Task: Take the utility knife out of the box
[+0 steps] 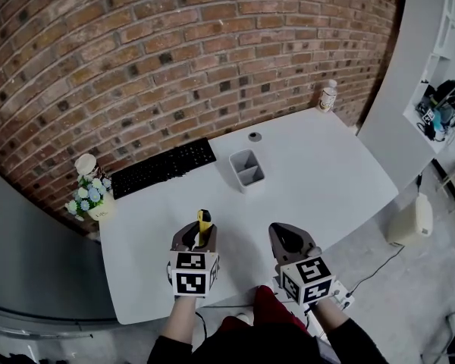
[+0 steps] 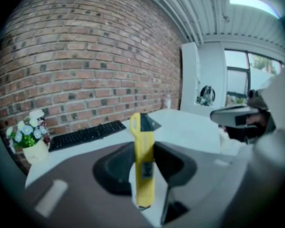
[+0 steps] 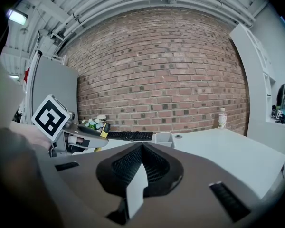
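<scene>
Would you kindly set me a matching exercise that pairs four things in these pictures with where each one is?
Things:
1. yellow utility knife
2. grey two-compartment plastic box
3. black keyboard
4. white pot of flowers

Places:
A. at the left edge of the white table
B. mid-table, right of the keyboard
C. clamped in the left tool
D. along the table's far edge, between pot and box

Pairs: 1-C, 2-B, 3-D, 4-A.

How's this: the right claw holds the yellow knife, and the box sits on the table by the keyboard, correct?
Wrong claw. The left claw holds the yellow knife, as the left gripper view shows; the right claw is shut and empty. The box does sit on the table by the keyboard.
</scene>
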